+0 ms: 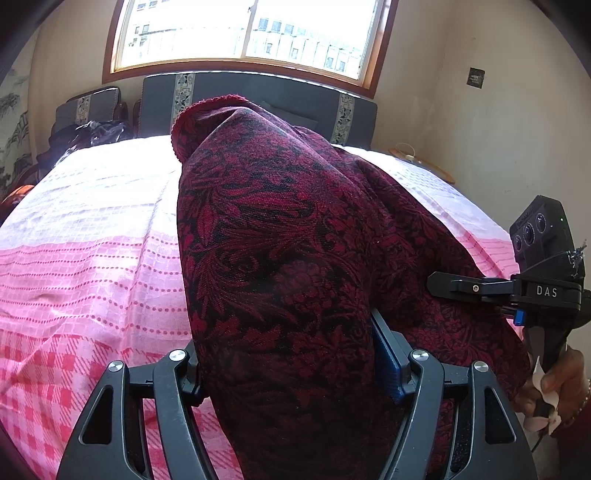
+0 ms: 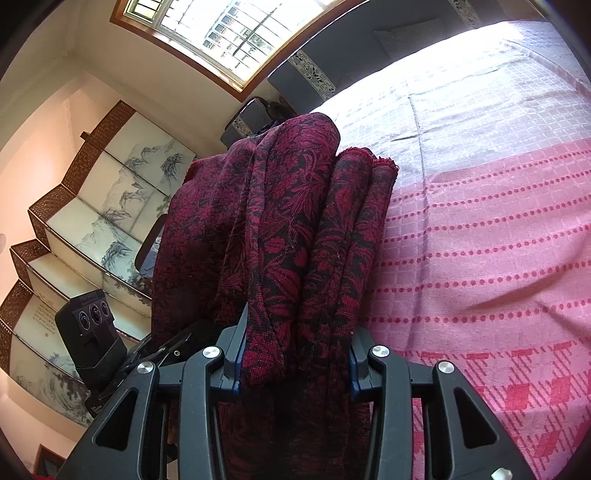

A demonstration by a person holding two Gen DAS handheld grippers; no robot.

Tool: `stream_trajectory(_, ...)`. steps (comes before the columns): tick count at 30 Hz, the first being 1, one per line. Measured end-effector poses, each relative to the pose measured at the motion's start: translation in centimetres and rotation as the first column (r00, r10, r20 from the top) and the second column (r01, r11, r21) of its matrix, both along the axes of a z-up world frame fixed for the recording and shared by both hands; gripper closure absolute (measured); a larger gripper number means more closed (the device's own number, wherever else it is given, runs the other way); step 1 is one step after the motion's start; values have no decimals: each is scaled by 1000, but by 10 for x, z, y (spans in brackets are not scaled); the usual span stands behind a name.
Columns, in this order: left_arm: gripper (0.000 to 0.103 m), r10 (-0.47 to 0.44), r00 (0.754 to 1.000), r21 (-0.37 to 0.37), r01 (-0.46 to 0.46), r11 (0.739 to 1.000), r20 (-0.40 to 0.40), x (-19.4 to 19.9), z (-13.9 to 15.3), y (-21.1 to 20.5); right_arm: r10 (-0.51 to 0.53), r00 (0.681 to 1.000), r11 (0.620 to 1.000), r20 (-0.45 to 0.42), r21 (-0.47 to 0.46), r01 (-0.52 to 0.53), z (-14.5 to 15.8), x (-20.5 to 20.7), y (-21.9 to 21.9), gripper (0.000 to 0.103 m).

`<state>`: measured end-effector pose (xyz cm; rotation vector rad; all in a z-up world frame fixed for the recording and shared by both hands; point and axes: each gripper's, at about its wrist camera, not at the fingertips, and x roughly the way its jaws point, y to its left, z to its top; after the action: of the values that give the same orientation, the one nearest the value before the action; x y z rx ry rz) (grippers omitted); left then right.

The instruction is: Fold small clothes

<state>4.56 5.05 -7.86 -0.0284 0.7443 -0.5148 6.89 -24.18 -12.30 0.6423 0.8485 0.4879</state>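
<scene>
A dark red and black floral garment (image 1: 288,229) hangs bunched above the pink bed cover (image 1: 92,266). In the left wrist view it fills the gap of my left gripper (image 1: 288,354) and drapes over both fingertips; the right finger's blue pad (image 1: 388,362) shows bare beside the cloth, so the jaws stand wide and loose around it. In the right wrist view my right gripper (image 2: 295,350) is shut on several gathered folds of the same garment (image 2: 280,221). The right gripper (image 1: 480,288) also shows at the right edge of the left wrist view, held by a hand (image 1: 554,380).
The bed cover (image 2: 480,240) spreads wide under and beside the cloth. A dark headboard (image 1: 258,99) and a window (image 1: 240,33) lie beyond it. Dark clothes (image 1: 92,133) are piled at the far left. A painted folding screen (image 2: 92,221) stands beside the bed.
</scene>
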Motion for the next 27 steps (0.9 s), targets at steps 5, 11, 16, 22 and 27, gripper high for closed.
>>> stream_trajectory(5, 22, 40, 999, 8, -41, 999, 34, -10, -6, 0, -15, 1000, 998, 22, -60, 16, 0, -6, 8, 61)
stream_trajectory(11, 15, 116, 984, 45, -123, 991, 133, -29, -3, 0, -66, 995, 987, 71, -142, 76, 5, -20, 16, 49)
stream_trajectory(16, 11, 194, 934, 88, -229, 969, 299, -60, 13, 1, -111, 974, 959, 198, -236, 157, 35, -57, 29, 45)
stream_trajectory(22, 0, 229, 865, 39, -275, 961, 447, -101, 45, -1, -184, 903, 911, 388, -278, 305, 71, -117, 39, 6)
stream_trajectory(27, 0, 241, 841, 52, -302, 952, 484, -120, 69, -6, -183, 860, 850, 476, -363, 382, 86, -149, 50, 0)
